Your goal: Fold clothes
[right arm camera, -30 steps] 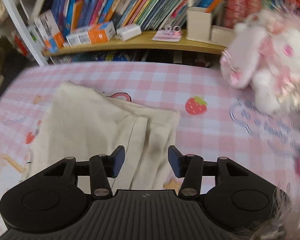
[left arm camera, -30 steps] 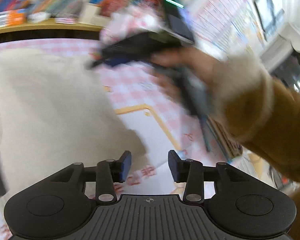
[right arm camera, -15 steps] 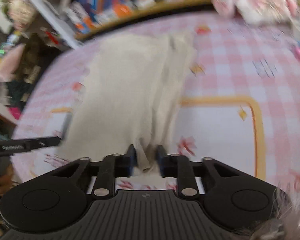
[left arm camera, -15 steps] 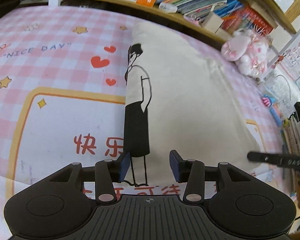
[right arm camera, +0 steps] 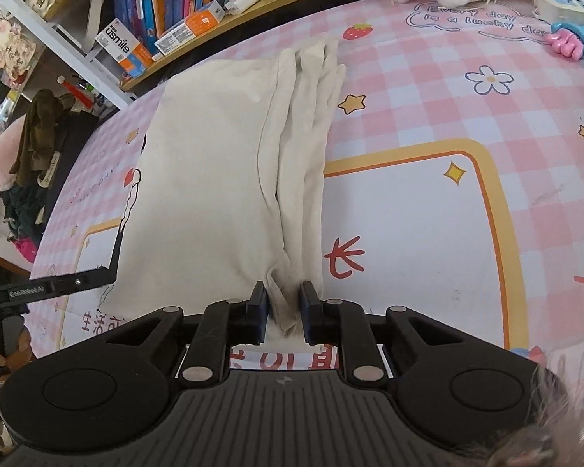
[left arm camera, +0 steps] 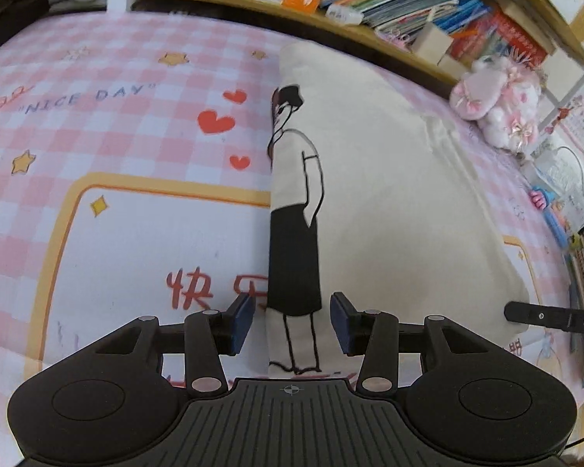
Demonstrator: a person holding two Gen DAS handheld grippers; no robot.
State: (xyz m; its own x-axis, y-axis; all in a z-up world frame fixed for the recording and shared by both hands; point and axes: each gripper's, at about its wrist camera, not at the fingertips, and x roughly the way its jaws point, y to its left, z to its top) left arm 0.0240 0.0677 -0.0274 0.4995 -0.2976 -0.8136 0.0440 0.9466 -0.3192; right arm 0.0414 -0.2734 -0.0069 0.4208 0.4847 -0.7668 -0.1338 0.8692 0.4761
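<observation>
Left wrist view: left gripper (left arm camera: 292, 321) spread wide, fingers either side of the cream garment's (left arm camera: 389, 202) near folded edge, not gripping it. Garment lies flat on the pink checked tablecloth (left arm camera: 97, 124).

Right wrist view: right gripper (right arm camera: 283, 307) pinching the cream garment's (right arm camera: 206, 179) bunched near corner, on the tablecloth's (right arm camera: 428, 89) left half.

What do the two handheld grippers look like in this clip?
Both match: the left gripper and right gripper have matte black ribbed bodies, round discs on both sides, silver pivot screws and dark blue finger pads. White lettering marks each one's side, seen from the other's camera.
</observation>
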